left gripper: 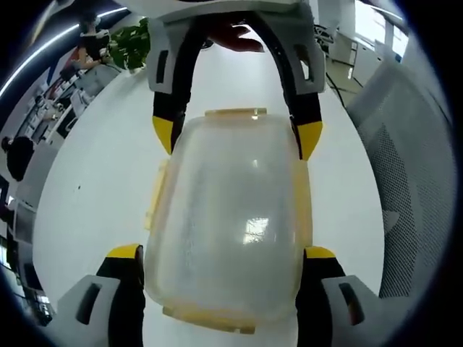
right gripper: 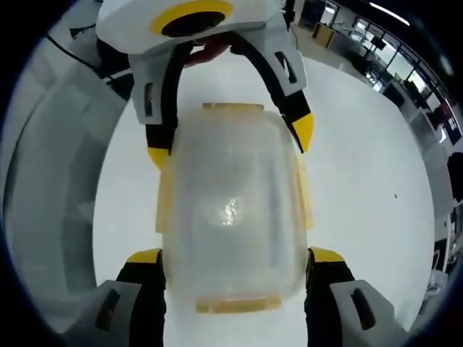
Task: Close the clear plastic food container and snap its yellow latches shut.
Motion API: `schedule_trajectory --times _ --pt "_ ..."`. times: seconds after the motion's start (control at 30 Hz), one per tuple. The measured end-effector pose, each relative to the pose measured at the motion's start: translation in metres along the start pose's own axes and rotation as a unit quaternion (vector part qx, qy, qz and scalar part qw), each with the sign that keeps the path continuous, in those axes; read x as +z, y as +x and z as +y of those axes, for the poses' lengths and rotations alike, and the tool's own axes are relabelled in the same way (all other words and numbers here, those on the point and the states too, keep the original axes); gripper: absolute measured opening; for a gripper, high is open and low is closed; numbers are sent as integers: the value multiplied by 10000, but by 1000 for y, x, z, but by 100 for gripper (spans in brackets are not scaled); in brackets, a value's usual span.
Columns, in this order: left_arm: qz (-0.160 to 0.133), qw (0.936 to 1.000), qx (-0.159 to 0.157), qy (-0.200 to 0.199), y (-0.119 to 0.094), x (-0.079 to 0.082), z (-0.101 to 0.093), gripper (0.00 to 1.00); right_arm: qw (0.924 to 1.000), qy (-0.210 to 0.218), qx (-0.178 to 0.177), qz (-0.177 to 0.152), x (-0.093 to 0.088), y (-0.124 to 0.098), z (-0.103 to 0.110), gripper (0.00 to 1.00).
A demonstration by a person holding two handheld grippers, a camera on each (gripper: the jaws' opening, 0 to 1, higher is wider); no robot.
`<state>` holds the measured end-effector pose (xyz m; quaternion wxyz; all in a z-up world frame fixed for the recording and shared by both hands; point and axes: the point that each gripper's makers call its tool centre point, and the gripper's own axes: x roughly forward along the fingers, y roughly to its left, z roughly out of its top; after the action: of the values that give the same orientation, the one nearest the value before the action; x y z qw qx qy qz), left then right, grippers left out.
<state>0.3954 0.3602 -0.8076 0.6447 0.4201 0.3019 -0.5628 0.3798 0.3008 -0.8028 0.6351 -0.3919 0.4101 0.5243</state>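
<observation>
The clear plastic container (left gripper: 228, 217) lies on a white table (left gripper: 94, 195) with its lid on. Yellow latches show at its far end (left gripper: 235, 113), near end (left gripper: 210, 318) and left side (left gripper: 154, 199). My left gripper (left gripper: 223, 254) straddles the near end, jaws wide apart and pressed against both sides. My right gripper (left gripper: 236, 136) comes from the opposite end and hugs the far corners the same way. In the right gripper view the container (right gripper: 231, 210) sits between the right gripper (right gripper: 234, 257) and the left gripper (right gripper: 231, 141). Side latches (right gripper: 165, 206) stand slightly out.
A grey mesh chair (left gripper: 412, 181) stands beside the table, and shows again as the chair (right gripper: 51, 181) in the right gripper view. A hand (left gripper: 235, 36) holds the far gripper. A green plant (left gripper: 130, 43) and office desks lie beyond the table.
</observation>
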Motion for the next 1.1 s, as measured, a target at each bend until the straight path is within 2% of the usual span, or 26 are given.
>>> schedule_trajectory --times 0.23,1.1 --pt "-76 10000 -38 21 1 1 4 88 10000 29 3 -17 0 0 -4 80" --pt "28 9998 -100 143 7 2 23 88 9999 140 -9 -15 -1 3 -22 81"
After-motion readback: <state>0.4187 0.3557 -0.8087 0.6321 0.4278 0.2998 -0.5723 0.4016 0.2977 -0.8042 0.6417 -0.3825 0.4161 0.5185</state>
